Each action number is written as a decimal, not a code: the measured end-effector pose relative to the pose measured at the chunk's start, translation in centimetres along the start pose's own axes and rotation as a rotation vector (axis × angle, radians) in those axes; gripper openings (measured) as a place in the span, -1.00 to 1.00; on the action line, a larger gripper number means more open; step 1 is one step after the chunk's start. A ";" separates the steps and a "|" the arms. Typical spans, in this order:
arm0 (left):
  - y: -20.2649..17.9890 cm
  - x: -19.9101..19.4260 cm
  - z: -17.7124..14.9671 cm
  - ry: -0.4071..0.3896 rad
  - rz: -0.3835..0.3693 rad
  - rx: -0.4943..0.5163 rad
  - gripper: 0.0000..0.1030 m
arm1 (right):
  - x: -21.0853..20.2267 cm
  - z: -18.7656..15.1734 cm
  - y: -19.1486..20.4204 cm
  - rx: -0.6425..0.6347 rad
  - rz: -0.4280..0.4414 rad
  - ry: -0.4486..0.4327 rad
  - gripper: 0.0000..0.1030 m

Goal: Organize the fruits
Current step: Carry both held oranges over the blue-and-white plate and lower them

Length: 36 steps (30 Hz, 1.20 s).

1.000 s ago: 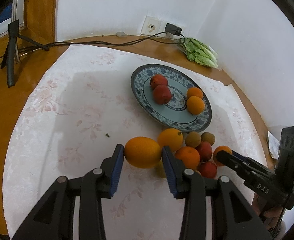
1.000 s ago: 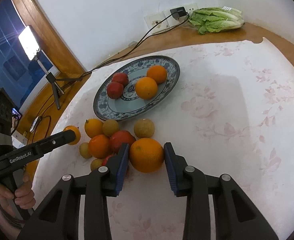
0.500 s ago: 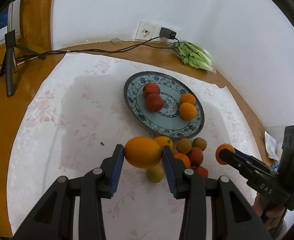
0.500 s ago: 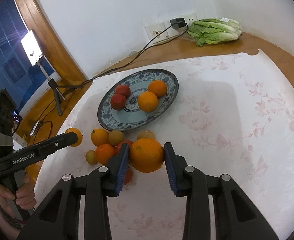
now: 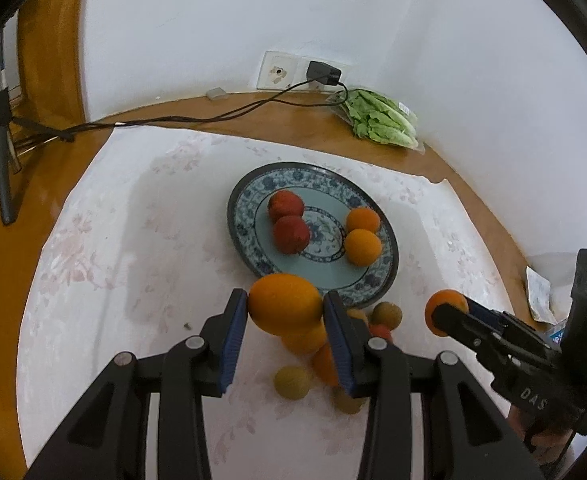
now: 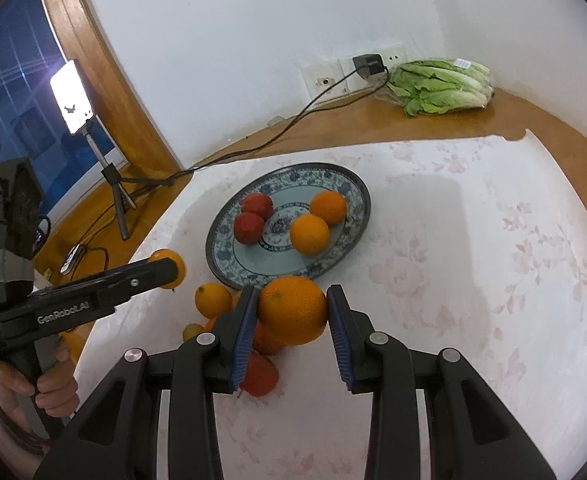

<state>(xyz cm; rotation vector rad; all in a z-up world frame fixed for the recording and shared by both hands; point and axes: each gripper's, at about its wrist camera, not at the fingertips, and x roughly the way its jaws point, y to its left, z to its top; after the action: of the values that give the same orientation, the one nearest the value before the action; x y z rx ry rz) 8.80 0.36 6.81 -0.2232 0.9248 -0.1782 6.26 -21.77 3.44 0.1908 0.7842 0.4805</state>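
My left gripper [image 5: 286, 314] is shut on a large orange [image 5: 283, 300], held in the air above the loose fruit pile [image 5: 293, 380]. My right gripper [image 6: 292, 314] is shut on another orange [image 6: 293, 304], also lifted clear of the cloth. Each gripper shows in the other's view: the right gripper [image 5: 447, 312] at the right, the left gripper [image 6: 169, 270] at the left, both with orange between the jaws. Beyond lies a blue-patterned plate [image 5: 245, 200] [image 6: 357, 196] with two red fruits and two oranges. Below the grippers sit oranges, red fruits and small brownish fruits, partly hidden.
A bagged lettuce [image 5: 381, 120] [image 6: 441, 84] lies by the wall near a socket with a black plug [image 5: 323, 74]. A cable crosses the wooden table. A tripod [image 5: 1, 160] with a lit phone [image 6: 71, 98] stands at the left. A floral cloth [image 6: 473, 260] covers the table.
Both grippers have risen with their oranges; the fruit pile now sits lower under the jaws. The left view has drifted closer to the plate.
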 end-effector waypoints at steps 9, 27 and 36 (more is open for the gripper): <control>-1.1 2.3 1.7 0.011 -0.004 0.041 -0.21 | 1.1 1.1 0.5 -0.018 0.008 -0.005 -0.30; -1.0 5.9 2.1 0.032 -0.022 0.054 -0.21 | 4.5 2.2 -0.4 -0.009 0.008 0.015 -0.30; -1.1 7.1 1.9 0.027 0.002 0.081 -0.21 | 5.9 2.1 -0.6 -0.028 -0.005 0.032 -0.30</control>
<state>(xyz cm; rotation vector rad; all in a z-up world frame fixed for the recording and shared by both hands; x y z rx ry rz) 14.48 -2.23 2.71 -0.1447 0.9426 -0.2166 11.54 -19.38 0.96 0.1559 0.8089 0.4907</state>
